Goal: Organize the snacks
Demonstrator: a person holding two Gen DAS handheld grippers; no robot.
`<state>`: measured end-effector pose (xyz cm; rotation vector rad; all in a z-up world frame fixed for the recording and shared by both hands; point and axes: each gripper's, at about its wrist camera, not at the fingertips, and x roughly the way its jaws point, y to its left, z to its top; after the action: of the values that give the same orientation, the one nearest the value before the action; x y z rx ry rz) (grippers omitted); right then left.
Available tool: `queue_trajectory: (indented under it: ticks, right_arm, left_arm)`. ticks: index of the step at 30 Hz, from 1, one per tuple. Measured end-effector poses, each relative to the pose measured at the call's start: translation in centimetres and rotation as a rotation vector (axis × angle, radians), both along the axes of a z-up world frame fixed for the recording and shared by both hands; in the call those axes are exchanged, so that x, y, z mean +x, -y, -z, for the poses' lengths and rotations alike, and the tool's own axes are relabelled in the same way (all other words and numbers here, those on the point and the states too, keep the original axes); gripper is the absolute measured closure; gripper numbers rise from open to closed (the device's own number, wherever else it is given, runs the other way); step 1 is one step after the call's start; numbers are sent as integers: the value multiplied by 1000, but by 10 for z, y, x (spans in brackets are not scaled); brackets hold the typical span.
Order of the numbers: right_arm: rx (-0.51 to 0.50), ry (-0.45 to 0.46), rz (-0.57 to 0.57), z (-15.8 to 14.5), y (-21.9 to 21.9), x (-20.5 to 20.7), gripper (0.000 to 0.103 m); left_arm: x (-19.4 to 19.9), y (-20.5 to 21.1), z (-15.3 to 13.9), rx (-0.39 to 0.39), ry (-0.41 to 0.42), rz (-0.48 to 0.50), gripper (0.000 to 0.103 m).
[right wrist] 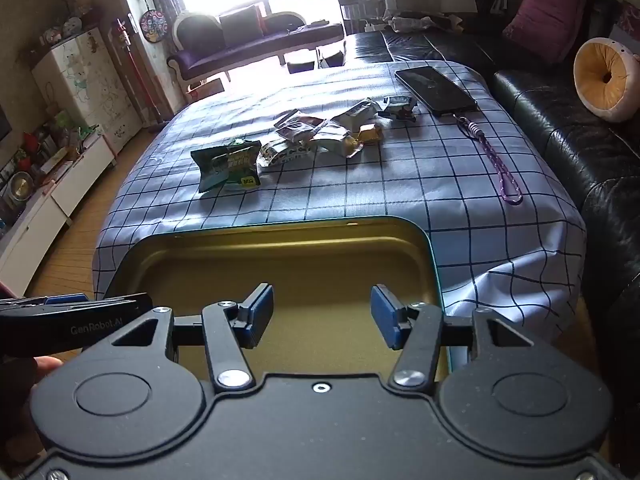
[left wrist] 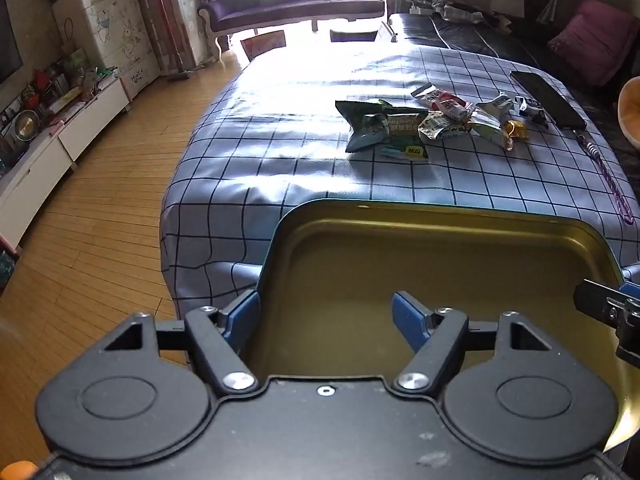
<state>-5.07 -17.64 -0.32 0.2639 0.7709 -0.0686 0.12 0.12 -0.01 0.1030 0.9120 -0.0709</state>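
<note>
Two grippers hang side by side over an empty tin [left wrist: 440,256] at the near edge of the table, both tilted down, both with jaws spread wide and nothing between the blue pads. The snacks [left wrist: 432,120] lie beyond the tin, well ahead of both tools, strung out in a loose row that runs crosswise to the fingers. From the left gripper [left wrist: 332,320] the row sits ahead and a little to its right, and the big green bag [left wrist: 372,124] is its nearest piece. From the right gripper [right wrist: 322,314] the small gold-wrapped pieces [right wrist: 370,134] lie almost straight ahead. So I'd judge each hand has its own end to reach for. The packets are crinkled foil and film, puffy and light; the tin is smooth gold-lacquered metal with rounded corners; the checked tablecloth [right wrist: 400,192] looks slick.
</note>
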Motion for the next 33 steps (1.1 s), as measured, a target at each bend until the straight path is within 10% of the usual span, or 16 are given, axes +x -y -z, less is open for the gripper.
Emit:
queue_trajectory:
  ticks: [33]
  right_arm:
    - [-44, -91, 24, 9, -5, 7, 43]
  left_arm:
    - [-8, 7, 1, 43, 5, 34, 26]
